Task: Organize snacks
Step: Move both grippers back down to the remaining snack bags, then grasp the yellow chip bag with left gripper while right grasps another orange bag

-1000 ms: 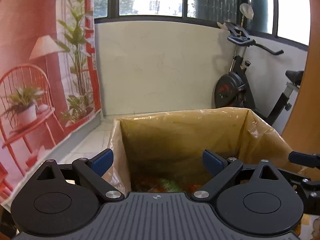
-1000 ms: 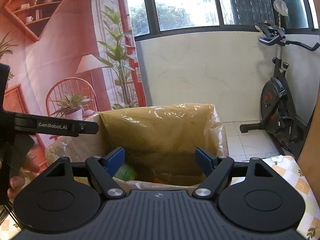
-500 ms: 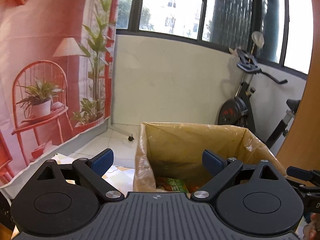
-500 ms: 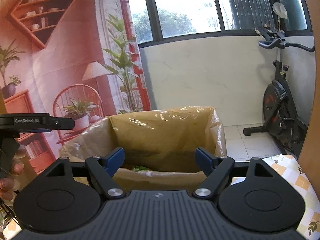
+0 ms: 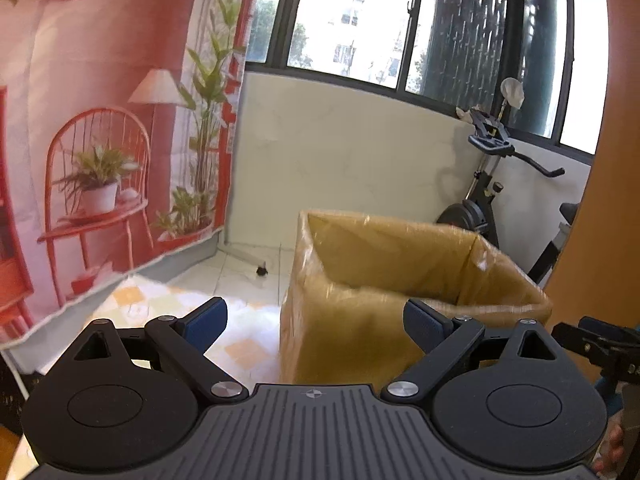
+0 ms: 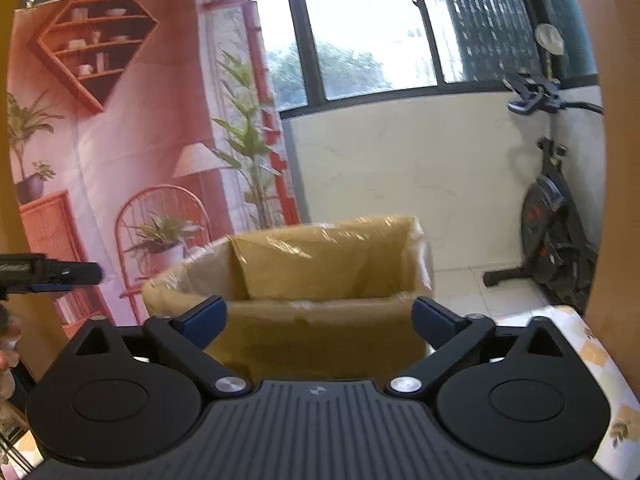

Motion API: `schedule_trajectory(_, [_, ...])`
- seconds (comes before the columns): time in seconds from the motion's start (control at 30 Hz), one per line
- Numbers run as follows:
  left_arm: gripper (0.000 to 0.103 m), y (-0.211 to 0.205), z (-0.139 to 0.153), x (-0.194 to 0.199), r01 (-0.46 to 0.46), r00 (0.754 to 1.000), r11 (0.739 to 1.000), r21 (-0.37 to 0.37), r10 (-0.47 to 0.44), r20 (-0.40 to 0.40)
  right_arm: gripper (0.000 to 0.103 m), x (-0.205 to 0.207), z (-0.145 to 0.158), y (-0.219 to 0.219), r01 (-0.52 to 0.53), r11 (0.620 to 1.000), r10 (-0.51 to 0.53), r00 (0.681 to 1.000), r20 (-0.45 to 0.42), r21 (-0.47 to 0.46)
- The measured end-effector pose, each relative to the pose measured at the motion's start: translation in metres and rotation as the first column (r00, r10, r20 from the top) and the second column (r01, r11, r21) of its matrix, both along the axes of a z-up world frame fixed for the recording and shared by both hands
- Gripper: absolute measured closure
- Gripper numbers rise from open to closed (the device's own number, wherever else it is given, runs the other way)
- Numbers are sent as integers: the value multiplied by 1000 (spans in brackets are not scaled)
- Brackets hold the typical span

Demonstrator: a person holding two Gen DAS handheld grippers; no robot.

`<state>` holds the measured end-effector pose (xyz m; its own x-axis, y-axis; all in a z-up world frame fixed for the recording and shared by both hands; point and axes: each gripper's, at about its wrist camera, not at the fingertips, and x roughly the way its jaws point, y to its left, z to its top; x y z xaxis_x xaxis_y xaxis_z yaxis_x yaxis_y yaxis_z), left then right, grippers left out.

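Both hand-held grippers empty and spread in front of the plastic-lined cardboard box.

The cardboard box [image 5: 400, 276], lined with clear plastic film, stands on the tabletop [image 6: 592, 356] with its checked cloth; its inside is hidden from both wrist views, so no snack can be made out. The left hand-held gripper [image 5: 316, 326] is released, blue pads wide apart with nothing between them, and sits just before the box's near left corner. The right hand-held gripper [image 6: 320, 318] has just been opening and now stands fully spread, empty, facing the box's near wall. Left of the box hangs a pink printed backdrop [image 6: 132, 152]. Behind the box runs a white wall under windows [image 5: 360, 28], and to the box's right stands an exercise bike [image 6: 556, 208].
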<state>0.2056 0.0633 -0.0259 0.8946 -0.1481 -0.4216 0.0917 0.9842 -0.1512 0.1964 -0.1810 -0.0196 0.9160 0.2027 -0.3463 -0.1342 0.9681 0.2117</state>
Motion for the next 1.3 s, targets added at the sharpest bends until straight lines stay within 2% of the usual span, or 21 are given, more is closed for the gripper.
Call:
schedule_trajectory(0.1, [7,8,-14,-13,-5,999,1000,-31,4,-32,0,-9,-9,-2,19,1000,-20,1000,-14,-25])
schedule_trajectory(0.23, [7,21,-32,-25,-41,997,998,-36,39,-65,0,-26,-29,-11,38,998,-39,999,-13,-42])
schedule_trajectory(0.37, [8,36,-48,-30,-85,991,994,-74,77,-108,0,-39,-51,-19,68,996,-71,996,-51,-57])
schedule_trajectory(0.5, [8,43,-58,-31,-108,985,991,-79,97,-141,0,-50,-71,-32,99,995,-101,991,-83,-34])
schedule_trajectory(0.7, [8,42,-64,-31,-109,984,992,-64,98,-150,0,-60,-88,-43,168,984,-175,976,-129,-65])
schedule_trajectory(0.87, [8,39,-68,-30,-109,983,992,-68,97,-158,0,-62,-102,-49,157,987,-158,969,-190,-23])
schedule_trajectory(1.17, [8,36,-72,-30,-105,980,992,-63,92,-174,5,-50,-134,-61,201,967,-148,942,-301,154])
schedule_trajectory(1.3, [8,37,-74,-28,-110,979,992,-55,99,-176,7,-48,-142,-62,198,967,-138,935,-327,159])
